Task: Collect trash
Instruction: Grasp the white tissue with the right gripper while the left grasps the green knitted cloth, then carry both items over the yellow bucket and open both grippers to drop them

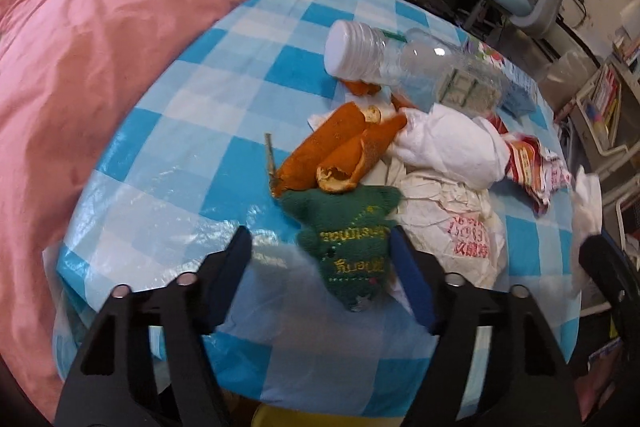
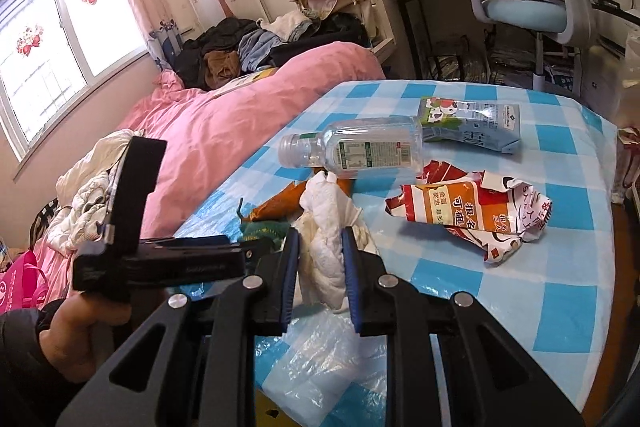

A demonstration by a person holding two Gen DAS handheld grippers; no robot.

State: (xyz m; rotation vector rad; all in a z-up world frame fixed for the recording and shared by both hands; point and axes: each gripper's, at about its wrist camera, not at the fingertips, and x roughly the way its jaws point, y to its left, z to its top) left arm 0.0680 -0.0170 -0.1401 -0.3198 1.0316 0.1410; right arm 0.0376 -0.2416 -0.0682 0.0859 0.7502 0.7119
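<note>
On the blue checked table [image 1: 192, 115] lies a heap of trash: orange peels [image 1: 340, 151], a clear plastic bottle [image 1: 400, 63] on its side, crumpled white tissue [image 1: 452, 143], a white printed paper bag [image 1: 460, 227] and a red-orange wrapper [image 1: 532, 163]. My left gripper [image 1: 320, 247] is open around a green plush toy [image 1: 352, 255]; the right pad is at the toy's side and the left pad stands apart. My right gripper [image 2: 320, 257] is shut on a crumpled white tissue [image 2: 326, 227]. The bottle [image 2: 352, 147], the wrapper [image 2: 472, 211] and a milk carton [image 2: 468, 125] lie beyond it.
A bed with a pink duvet [image 1: 80, 67] and piled clothes [image 2: 240, 55] borders the table's left side. A blue and grey desk chair [image 2: 520, 7] and a desk stand behind the table. A person's hand [image 2: 72, 323] holds the left gripper at the table's near left corner.
</note>
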